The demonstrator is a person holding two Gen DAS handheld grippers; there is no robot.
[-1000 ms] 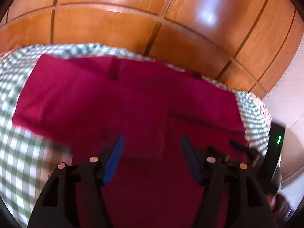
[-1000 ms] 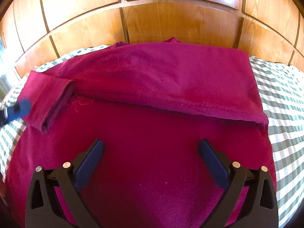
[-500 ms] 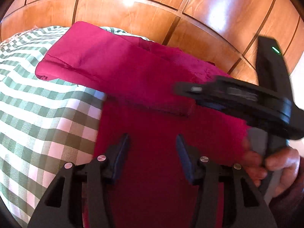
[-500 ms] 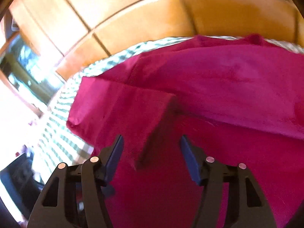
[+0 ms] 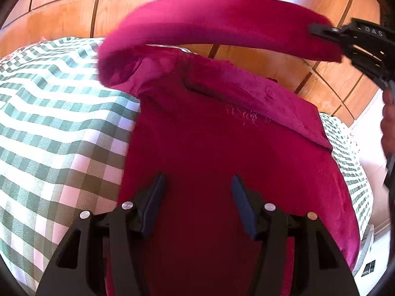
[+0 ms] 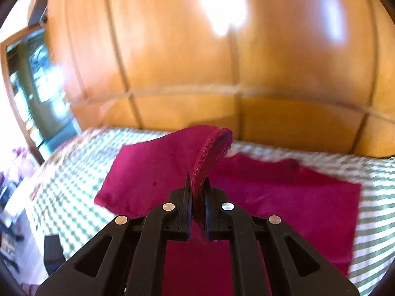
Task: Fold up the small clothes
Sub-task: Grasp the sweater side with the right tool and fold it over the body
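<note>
A crimson long-sleeved garment [image 5: 222,148] lies flat on a green-and-white checked bed cover [image 5: 49,123], its far side folded over. My left gripper [image 5: 197,190] hangs low over the near part of the garment. Its jaws are opening, with cloth below them and nothing pinched between the blue pads. My right gripper [image 6: 197,180] is shut on the cuff [image 6: 212,143] of one sleeve. The lifted sleeve [image 5: 222,24] arcs across above the garment to the right gripper [image 5: 321,30] at the upper right of the left wrist view.
A glossy wooden panelled headboard [image 6: 222,61] rises behind the bed. A person's hand [image 5: 387,113] shows at the right edge. A framed mirror or window [image 6: 32,86] stands at the left, with a dark object [image 6: 53,249] on the floor beside the bed.
My right gripper has shut on the sleeve cuff and risen with it, pulling the sleeve up off the bed. The left gripper sank toward the garment and then stayed put.
</note>
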